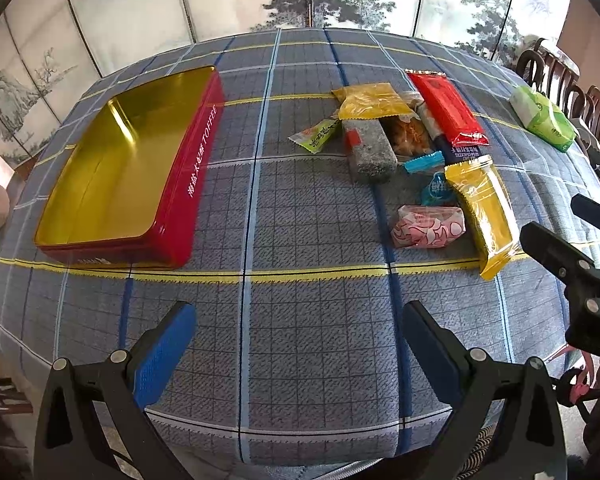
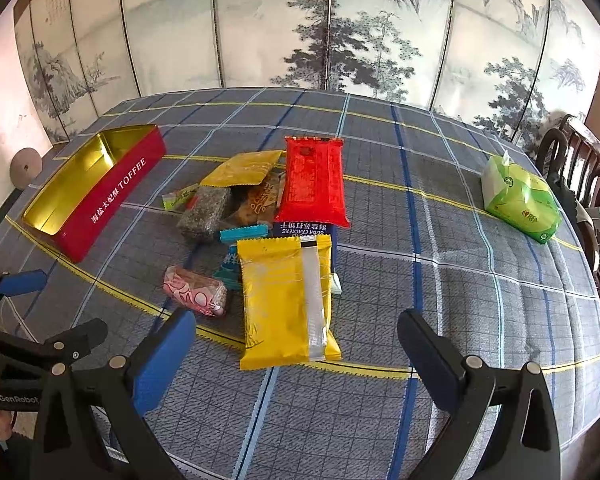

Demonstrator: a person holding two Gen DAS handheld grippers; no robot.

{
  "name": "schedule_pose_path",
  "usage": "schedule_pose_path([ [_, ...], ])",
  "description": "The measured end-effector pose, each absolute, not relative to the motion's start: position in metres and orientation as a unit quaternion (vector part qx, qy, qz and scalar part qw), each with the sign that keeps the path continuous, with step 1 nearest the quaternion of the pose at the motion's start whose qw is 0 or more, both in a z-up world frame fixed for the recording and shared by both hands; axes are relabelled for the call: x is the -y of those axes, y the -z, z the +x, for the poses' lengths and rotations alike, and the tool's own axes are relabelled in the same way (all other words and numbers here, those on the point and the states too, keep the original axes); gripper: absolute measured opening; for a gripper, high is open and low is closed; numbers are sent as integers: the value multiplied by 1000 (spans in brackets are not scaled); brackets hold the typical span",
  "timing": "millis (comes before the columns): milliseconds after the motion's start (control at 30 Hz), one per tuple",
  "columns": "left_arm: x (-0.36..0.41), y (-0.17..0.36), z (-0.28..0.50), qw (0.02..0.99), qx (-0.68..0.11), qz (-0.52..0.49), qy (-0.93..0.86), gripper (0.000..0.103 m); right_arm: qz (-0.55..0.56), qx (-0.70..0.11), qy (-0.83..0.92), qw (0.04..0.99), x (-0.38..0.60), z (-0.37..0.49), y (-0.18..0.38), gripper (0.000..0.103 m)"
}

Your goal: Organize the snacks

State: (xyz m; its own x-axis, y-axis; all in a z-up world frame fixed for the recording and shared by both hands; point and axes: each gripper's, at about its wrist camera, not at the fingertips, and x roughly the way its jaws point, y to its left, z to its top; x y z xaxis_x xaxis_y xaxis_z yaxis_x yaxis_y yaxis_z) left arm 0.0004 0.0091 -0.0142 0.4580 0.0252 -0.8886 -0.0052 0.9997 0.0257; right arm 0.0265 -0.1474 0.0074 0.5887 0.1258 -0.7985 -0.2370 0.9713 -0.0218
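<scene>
Snacks (image 2: 284, 296) all lie loose on the counter (image 2: 440, 280), the tin (image 1: 112, 176) at ten o'clock is bare, and both grippers' fingers gape wide, holding nothing.

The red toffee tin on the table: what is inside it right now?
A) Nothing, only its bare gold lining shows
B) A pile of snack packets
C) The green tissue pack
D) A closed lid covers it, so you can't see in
A: the red toffee tin lies open with only its shiny gold inside showing, while the snack packets lie on the tablecloth beside it.
</scene>
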Motion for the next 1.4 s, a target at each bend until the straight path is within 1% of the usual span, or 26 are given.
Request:
schedule_pose_path([
  [1400,-8,24,3,846,-533,11,-8,101,-62,-454,-107,883,146,28,3,100],
])
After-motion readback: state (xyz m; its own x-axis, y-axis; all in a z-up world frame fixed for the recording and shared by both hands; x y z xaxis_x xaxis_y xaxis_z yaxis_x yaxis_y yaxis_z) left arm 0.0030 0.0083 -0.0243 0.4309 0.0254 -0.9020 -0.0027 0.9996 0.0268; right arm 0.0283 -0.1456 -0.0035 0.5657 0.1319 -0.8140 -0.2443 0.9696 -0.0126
